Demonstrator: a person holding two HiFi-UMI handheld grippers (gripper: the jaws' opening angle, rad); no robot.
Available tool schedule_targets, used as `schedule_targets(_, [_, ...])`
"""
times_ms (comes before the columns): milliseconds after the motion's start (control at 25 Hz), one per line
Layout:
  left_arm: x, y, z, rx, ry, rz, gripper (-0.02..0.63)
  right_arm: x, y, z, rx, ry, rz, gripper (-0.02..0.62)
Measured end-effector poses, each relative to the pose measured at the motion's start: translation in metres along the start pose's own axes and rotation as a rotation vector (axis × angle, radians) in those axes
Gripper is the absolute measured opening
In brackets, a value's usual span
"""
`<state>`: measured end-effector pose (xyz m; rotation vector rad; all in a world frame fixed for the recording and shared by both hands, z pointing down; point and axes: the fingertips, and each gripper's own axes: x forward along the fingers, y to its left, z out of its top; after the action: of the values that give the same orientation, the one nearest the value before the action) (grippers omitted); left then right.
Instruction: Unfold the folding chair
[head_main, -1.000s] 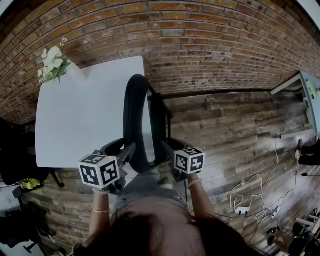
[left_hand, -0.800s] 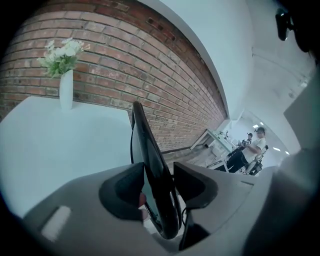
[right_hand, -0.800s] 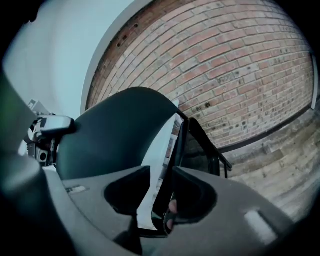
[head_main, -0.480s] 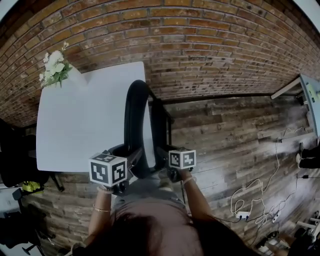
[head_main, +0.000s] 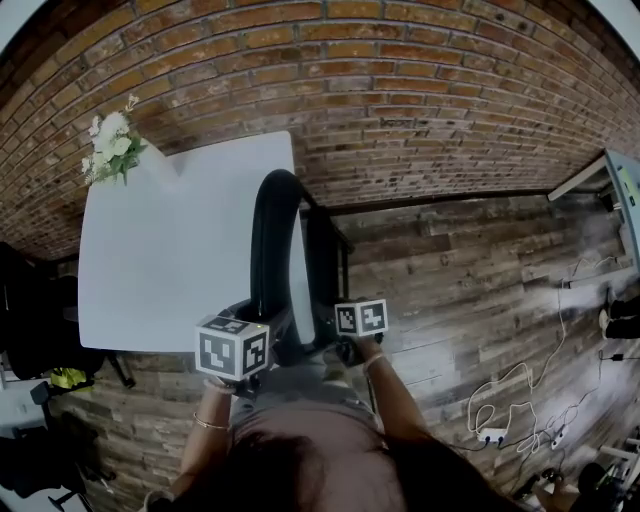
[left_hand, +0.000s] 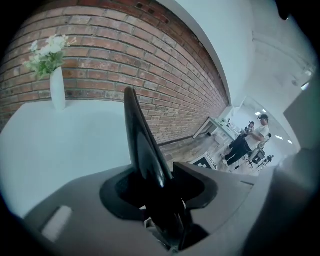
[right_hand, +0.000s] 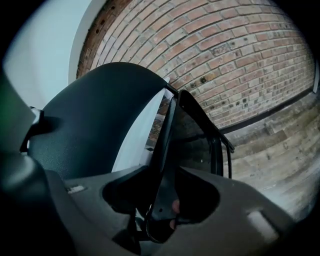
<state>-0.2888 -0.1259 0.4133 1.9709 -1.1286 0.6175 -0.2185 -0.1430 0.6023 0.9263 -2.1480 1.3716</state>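
**Chair folded, boxed in by tabletop and wall**

Folding chair (head_main: 272, 250) stands on edge at centre, not yet opened out. Left tool (head_main: 262, 322) pinches its thick black edge. Right tool (head_main: 327, 324) has just been opening its jaws. They sit spread, with the thin black frame bar between them and a gap on both sides.

White tabletop (head_main: 170, 250) sits just beside the chair at 9 o'clock. Brick wall (head_main: 400, 100) is close behind at 12. Vase of flowers (head_main: 112, 148) is on the tabletop's far corner at 10, well apart from the chair. Plank floor (head_main: 470, 280) runs from 3 to 5, with cables (head_main: 520, 395) at 4. A person stands far off in the left gripper view.
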Motion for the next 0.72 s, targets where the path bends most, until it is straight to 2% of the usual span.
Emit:
schedule_targets(200, [-0.001,0.002,0.000,0.016,0.022,0.031,0.154,0.003,0.002,0.001,0.001,0.012,0.023,0.160])
schedule_targets(480, [-0.002,0.001,-0.001,0.012,0.043,0.014,0.150,0.004,0.007,-0.003,-0.027,0.030,0.054,0.160])
schedule_targets(720, [0.005,-0.027,0.005,0.032,0.036,-0.060,0.175,0.000,0.005,-0.004,-0.018,0.027,0.050,0.160])
